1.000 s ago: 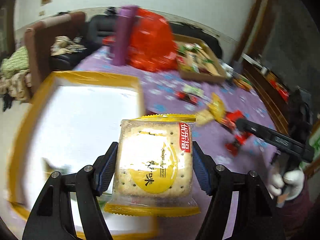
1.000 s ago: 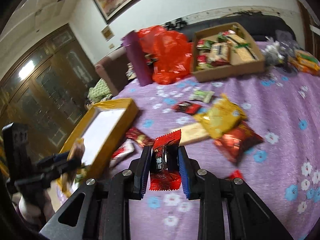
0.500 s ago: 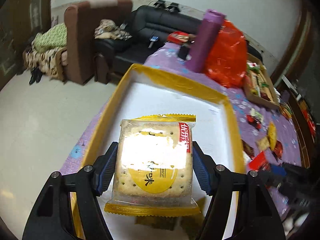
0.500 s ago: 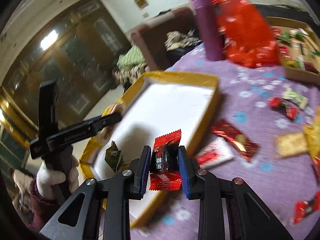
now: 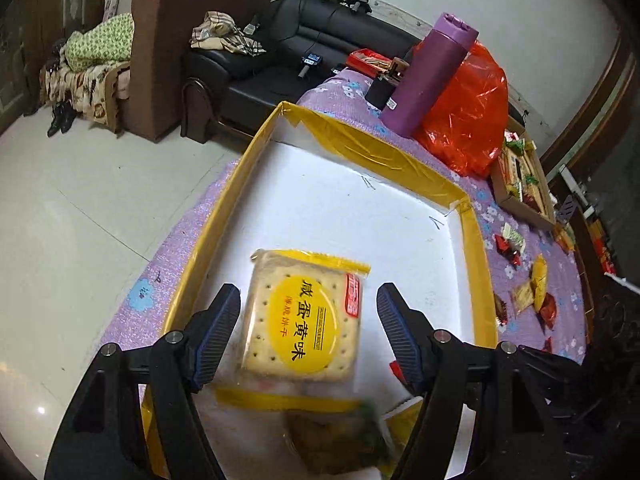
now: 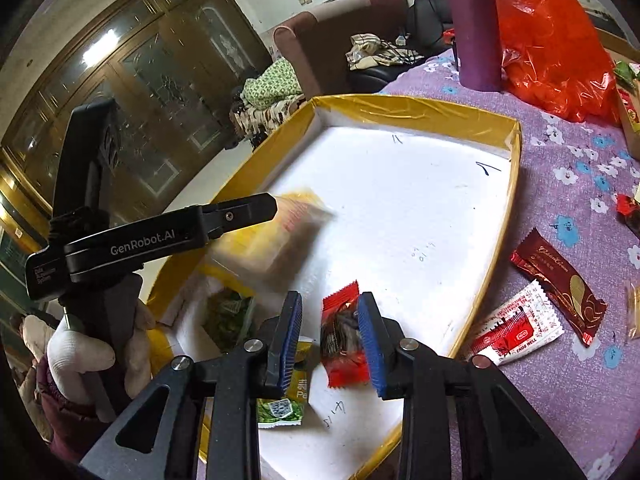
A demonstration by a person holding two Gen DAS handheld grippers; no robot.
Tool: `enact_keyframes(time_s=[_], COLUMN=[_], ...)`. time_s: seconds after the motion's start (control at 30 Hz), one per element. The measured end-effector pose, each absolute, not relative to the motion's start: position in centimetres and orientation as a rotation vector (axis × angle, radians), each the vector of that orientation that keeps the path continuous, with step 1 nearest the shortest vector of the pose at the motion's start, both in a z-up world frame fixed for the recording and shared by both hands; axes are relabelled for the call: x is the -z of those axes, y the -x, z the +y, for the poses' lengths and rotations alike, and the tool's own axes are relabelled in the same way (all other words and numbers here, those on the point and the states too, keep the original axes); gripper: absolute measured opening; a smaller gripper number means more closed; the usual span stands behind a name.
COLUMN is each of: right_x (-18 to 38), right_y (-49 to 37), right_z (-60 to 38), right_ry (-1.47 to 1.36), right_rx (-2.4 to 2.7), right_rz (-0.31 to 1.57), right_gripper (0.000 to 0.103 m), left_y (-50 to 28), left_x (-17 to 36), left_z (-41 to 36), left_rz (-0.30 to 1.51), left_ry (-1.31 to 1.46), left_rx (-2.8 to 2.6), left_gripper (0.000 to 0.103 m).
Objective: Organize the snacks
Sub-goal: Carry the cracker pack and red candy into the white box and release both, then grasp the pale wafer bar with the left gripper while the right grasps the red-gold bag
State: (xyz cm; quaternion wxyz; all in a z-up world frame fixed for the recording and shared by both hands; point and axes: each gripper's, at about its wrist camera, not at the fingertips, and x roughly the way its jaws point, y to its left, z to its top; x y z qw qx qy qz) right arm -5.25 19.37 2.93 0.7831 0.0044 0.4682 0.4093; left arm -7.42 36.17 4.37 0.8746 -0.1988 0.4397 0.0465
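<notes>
While both tilt down over tray [image 5: 472,240], right claw [image 6: 330,340] opening.

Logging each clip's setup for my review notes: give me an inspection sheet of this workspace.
Surface: purple flowered tablecloth, bearing a yellow-rimmed white shallow tray.
Job's things: yellow cracker packet and red sweet wrapper over the tray; green sachet inside it; dark red bar wrapper and white-and-red sachet beside it.
Clutter: purple cylindrical bottle, red plastic bag, cardboard box of snacks.
Grippers: left gripper open, pads clear of the cracker packet; right gripper jaws opening, the red sweet wrapper between them.
Cables: dark leads on the black leather sofa.
Surroundings: brown armchair, glazed wooden cabinet, white-gloved hand holding the left gripper.
</notes>
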Motion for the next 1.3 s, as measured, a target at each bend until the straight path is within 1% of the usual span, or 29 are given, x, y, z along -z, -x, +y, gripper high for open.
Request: enact_keyframes(time_s=[0.17, 0.23, 0.33, 0.5, 0.6, 0.63, 0.77, 0.83, 0.93, 1.03, 1.2, 1.27, 1.3], right_x=[-4.5, -5.3, -6.3, -7.3, -7.6, -7.5, -6.4, -5.6, -3.9, -2.5, -1.5, -1.5, -1.4], right_y=[5.6, 5.7, 5.7, 5.1, 4.7, 4.4, 3.9, 3.9, 3.8, 3.2, 0.8, -0.2, -0.6], right_z=[17.7, 16.3, 13.9, 7.9, 2.4, 0.5, -7.8, -10.6, -13.3, -14.7, -13.9, -13.3, -13.1], right_ry=[-0.028, -0.054, -0.096, -0.162, -0.197, -0.213, -0.291, -0.309, -0.327, -0.35, -0.403, -0.424, -0.429], right_rx=[-0.873, -0.863, -0.837, -0.76, -0.663, -0.631, -0.477, -0.424, -0.377, -0.367, -0.388, -0.367, -0.352], right_rz=[0.963, 0.941, 0.919, 0.883, 0.858, 0.856, 0.855, 0.867, 0.895, 0.916, 0.957, 0.972, 0.979], right_gripper=[0.035, 0.04, 0.04, 0.041, 0.046, 0.048, 0.049, 0.052, 0.052, 0.052, 0.053, 0.059, 0.064], left_y=[8.2, 8.8, 9.5, 10.4, 10.5, 10.4, 9.3, 8.6, 7.7, 7.2, 6.4, 5.6, 5.3], left_x=[-5.7, -6.8, -8.4, -10.2, -10.8, -10.9, -10.3, -9.5, -8.5, -7.5, -6.6, -6.6, -6.7], left_z=[35.5, 34.7, 32.8, 29.0, 26.6, 25.8, 21.9, 19.7, 17.0, 14.0, 11.0, 10.4, 10.2], left_rz=[0.895, 0.87, 0.84, 0.824, 0.825, 0.829, 0.867, 0.896, 0.932, 0.971, 1.005, 1.003, 0.995], left_ry=[0.43, 0.425, 0.409, 0.363, 0.33, 0.318, 0.258, 0.244, 0.225, 0.19, 0.136, 0.123, 0.113], left_rx=[-0.09, -0.071, -0.036, 0.038, 0.085, 0.1, 0.157, 0.188, 0.224, 0.259, 0.285, 0.282, 0.285], left_gripper=[0.071, 0.071, 0.073, 0.074, 0.075, 0.076, 0.076, 0.076, 0.075, 0.075, 0.075, 0.075, 0.075])
